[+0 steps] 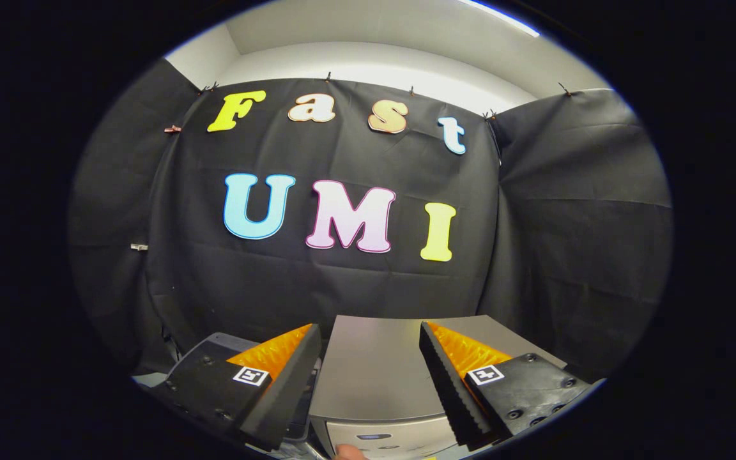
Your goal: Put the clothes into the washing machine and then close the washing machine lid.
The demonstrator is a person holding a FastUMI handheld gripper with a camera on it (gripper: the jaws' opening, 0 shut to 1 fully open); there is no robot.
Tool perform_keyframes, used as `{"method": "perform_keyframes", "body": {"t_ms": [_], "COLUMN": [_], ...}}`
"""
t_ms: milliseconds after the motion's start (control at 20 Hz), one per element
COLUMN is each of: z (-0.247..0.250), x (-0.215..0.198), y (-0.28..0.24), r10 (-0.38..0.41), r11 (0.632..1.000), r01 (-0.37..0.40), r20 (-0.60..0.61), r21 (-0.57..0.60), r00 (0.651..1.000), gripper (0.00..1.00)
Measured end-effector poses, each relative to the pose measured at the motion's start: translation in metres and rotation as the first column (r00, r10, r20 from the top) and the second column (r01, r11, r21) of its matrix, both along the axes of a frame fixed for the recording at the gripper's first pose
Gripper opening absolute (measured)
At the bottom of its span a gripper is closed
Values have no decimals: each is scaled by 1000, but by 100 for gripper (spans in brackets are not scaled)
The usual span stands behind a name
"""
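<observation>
A grey washing machine [374, 364] stands just ahead of and below the fingers, its flat top lid down and its front control panel partly visible beneath. My gripper [368, 358] hovers above it, open, with a wide gap and nothing held between the black-and-orange fingers [278, 377]. The lid's surface fills the gap between them. No clothes are visible.
The booth's black cloth wall [342, 275] hangs right behind the machine and wraps round both sides. A dark object [208, 354] sits beside the machine, behind the left finger. A fingertip of a person [350, 452] shows at the machine's front.
</observation>
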State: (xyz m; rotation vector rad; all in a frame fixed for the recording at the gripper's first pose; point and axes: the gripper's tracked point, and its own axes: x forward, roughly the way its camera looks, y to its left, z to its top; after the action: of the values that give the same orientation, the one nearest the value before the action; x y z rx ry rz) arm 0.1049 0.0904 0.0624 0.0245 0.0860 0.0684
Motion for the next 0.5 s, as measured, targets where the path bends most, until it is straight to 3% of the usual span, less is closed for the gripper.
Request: {"method": "perform_keyframes", "body": {"t_ms": [500], "z": [6], "x": [-2], "y": [2], "r10": [22], "r11": [1000], "r01": [-22], "r20": [21], "r21": [-5], "r00": [1000], "gripper": [97]}}
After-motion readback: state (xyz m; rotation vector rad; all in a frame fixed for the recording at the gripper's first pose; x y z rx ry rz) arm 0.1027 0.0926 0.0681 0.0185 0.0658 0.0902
